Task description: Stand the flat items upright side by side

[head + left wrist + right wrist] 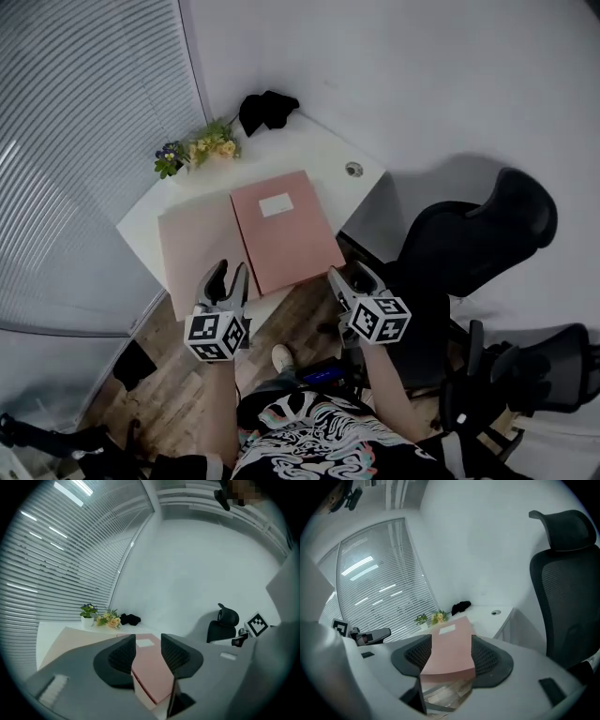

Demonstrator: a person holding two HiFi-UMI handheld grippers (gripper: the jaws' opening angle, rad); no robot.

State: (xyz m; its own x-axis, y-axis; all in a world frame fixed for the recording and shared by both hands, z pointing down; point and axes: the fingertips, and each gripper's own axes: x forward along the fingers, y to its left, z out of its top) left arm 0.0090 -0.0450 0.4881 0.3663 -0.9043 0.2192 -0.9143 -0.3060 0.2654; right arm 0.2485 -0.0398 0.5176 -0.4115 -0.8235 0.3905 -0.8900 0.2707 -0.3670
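Note:
Two flat folders lie side by side on the white desk [314, 141]. The pink folder [286, 230] carries a white label; the paler folder [199, 248] lies to its left. Both reach the desk's near edge. My left gripper [229, 274] hovers in front of that edge near where the two folders meet, open, with nothing between its jaws. My right gripper [352, 277] hangs just off the pink folder's near right corner, open and empty. In the left gripper view the pink folder [151, 670] shows beyond the left gripper [148, 644]. In the right gripper view the pink folder [452, 637] lies ahead of the right gripper [451, 657].
A small pot of flowers [199, 148] and a black bundle [266, 110] sit at the desk's far side, near a cable hole [353, 170]. A black office chair [478, 234] stands right of the desk, another chair [534, 370] nearer me. Window blinds [84, 141] line the left.

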